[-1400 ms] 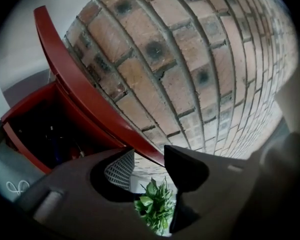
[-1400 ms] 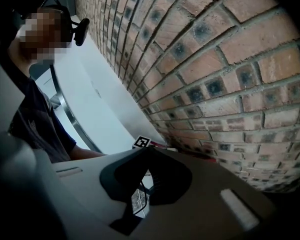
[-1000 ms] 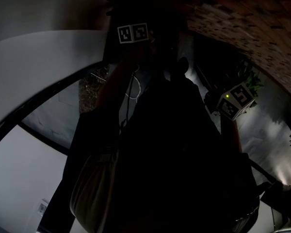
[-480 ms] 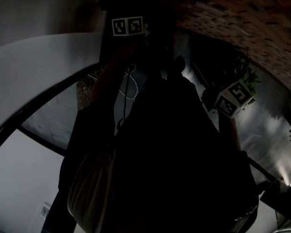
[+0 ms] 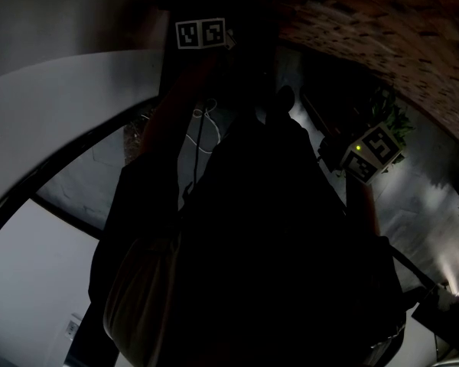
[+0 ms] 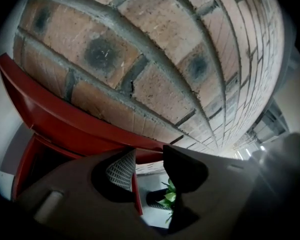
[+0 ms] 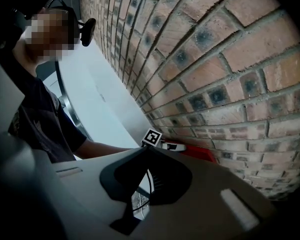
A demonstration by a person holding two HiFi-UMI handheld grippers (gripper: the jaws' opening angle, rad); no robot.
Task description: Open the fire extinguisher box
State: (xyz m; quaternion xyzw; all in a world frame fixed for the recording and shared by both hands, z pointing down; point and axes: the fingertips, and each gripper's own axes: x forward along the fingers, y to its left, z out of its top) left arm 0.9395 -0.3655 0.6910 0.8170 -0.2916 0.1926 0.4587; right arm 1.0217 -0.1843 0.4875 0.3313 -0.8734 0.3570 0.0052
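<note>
**L gripper on red door edge, R gripper idle**

In the left gripper view, at 9 o'clock, the red fire extinguisher box [image 6: 65,121] sits against the brick wall [image 6: 155,59]. The left gripper [image 6: 150,165] is spread wide. The box's thin red door edge [image 6: 136,199] stands between the jaws. It's tight against the gridded left pad [image 6: 121,171] and well clear of the right jaw. Thru the gap at 6 o'clock there's a potted plant [image 6: 166,198].

Head view is v. dark. A pale bag [image 5: 138,297] shows at 7 and a white cable [image 5: 203,128] near 11. The L marker cube [image 5: 200,34] is at 12 and the R marker cube [image 5: 372,156] at 3.

The right gripper [image 7: 146,151] has its jaws closed together w/ nothing in them. In its view the person's forearm [image 7: 100,149] is at 8, and the box shows red at 4, under the bricks.
</note>
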